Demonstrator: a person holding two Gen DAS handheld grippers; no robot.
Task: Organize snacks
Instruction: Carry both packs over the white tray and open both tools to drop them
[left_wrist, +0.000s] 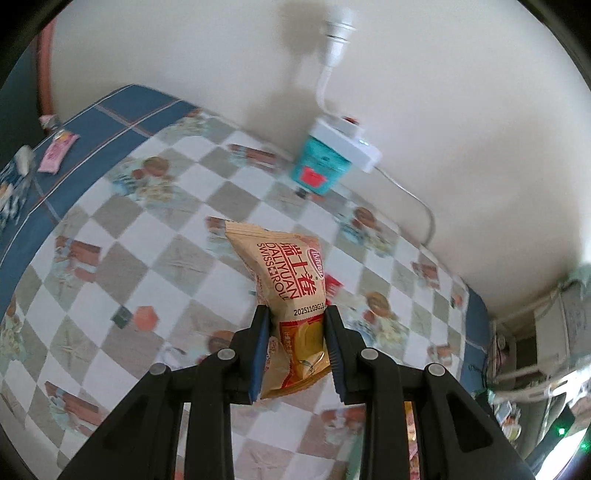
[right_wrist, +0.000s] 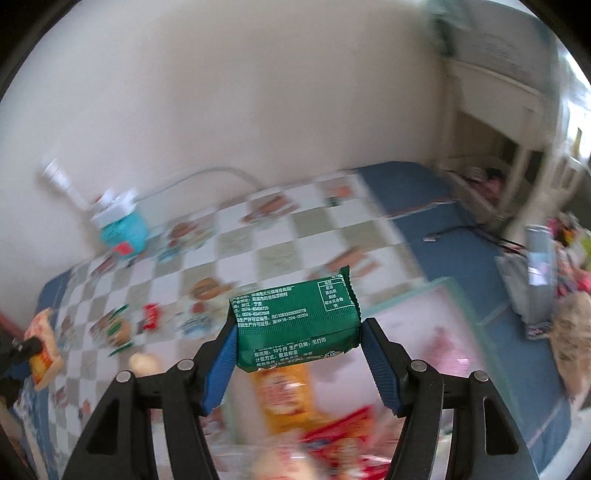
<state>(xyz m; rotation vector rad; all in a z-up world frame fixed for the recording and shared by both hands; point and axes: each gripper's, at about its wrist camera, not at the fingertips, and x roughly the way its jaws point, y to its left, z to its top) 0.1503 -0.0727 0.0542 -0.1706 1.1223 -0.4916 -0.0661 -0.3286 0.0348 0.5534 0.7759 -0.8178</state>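
My left gripper is shut on a tan Swiss roll packet, which stands upright between the blue pads above the checkered cloth. In the right wrist view, that packet shows at the far left edge. Between the blue pads of my right gripper sits a green snack packet, lying crosswise with its printed back up and held clear of the surface. Beneath it are an orange packet and red packets, blurred.
A teal box and a white power strip with a cable sit against the wall. A pink packet lies on the blue cloth at left. A pink tray with a teal rim lies at right; small snacks dot the checkered cloth.
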